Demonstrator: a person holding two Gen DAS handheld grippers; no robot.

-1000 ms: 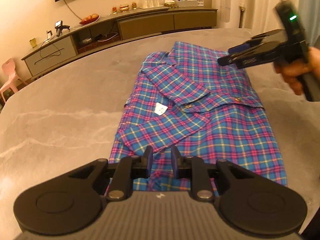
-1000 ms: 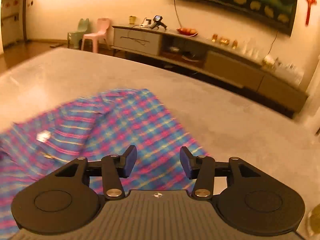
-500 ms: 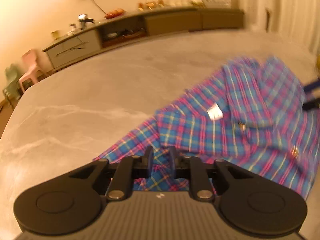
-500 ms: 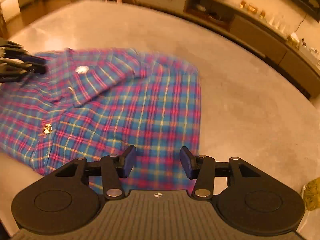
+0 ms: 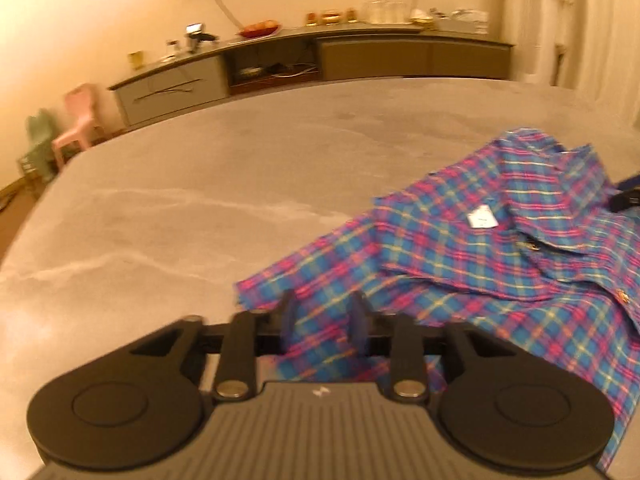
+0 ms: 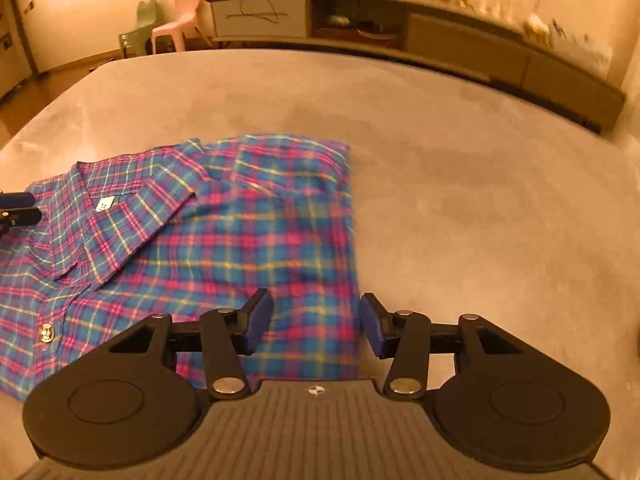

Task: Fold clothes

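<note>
The plaid shirt [image 6: 224, 220] lies flat on the grey surface [image 6: 460, 168], sleeves already folded in over the body; the lengthwise folds look left to do. The left gripper [image 5: 322, 318] and right gripper [image 6: 316, 326] hang over the shirt's hem corners, jaws parted, gripping nothing.
</note>
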